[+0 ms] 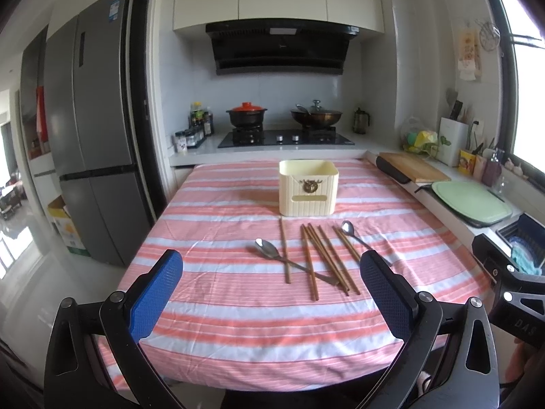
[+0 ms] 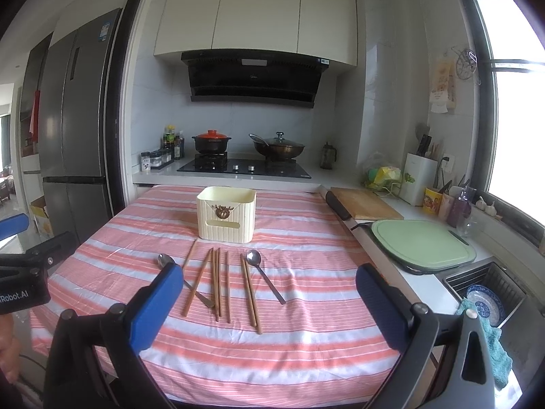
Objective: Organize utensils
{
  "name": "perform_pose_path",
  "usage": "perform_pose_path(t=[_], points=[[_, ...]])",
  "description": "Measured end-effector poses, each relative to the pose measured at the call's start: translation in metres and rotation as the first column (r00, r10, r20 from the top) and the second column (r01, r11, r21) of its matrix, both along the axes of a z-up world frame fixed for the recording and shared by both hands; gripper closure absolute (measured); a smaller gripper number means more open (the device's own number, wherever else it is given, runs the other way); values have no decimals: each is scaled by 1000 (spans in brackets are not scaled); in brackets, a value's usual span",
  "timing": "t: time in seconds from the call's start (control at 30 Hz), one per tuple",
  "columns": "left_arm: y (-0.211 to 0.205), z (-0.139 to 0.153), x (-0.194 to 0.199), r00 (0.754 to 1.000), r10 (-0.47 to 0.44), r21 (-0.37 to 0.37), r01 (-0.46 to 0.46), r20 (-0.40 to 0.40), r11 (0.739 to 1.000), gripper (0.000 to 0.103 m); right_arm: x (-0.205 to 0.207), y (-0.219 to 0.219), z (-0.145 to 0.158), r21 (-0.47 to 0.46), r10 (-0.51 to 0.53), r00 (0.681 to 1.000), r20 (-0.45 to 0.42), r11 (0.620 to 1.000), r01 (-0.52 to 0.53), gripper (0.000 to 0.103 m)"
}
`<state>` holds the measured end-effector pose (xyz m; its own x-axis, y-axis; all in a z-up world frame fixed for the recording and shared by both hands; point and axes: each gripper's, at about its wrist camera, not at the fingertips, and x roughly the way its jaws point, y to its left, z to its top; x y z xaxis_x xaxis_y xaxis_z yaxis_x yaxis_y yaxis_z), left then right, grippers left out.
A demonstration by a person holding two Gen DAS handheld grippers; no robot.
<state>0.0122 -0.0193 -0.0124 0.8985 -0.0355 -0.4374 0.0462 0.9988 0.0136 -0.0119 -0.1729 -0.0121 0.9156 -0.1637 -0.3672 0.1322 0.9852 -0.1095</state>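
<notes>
A cream utensil box (image 1: 308, 187) (image 2: 226, 213) stands on the striped tablecloth (image 1: 238, 306) (image 2: 306, 323). In front of it lie several wooden chopsticks (image 1: 327, 259) (image 2: 218, 283) and two metal spoons: one on the left (image 1: 269, 250) (image 2: 166, 261), crossed by chopsticks, and one on the right (image 1: 349, 229) (image 2: 255, 260). My left gripper (image 1: 270, 293) is open and empty, above the table's near part. My right gripper (image 2: 269, 303) is open and empty, just short of the chopsticks. Part of the right gripper shows at the left wrist view's right edge (image 1: 511, 293).
A counter runs along the right with a wooden board (image 2: 364, 204), a green board (image 2: 422, 243) and a sink (image 2: 487, 293) holding a plate. A stove with pots (image 2: 245, 165) is behind the table. A fridge (image 1: 92, 136) stands on the left.
</notes>
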Motion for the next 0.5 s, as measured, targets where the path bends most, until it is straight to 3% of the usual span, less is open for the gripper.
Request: perform_pose_path(t=[0.5], points=[[2, 2, 3, 1000, -2, 0, 2, -7, 1000, 0, 2, -4, 1, -2, -11, 1000, -4, 1000, 11, 0]])
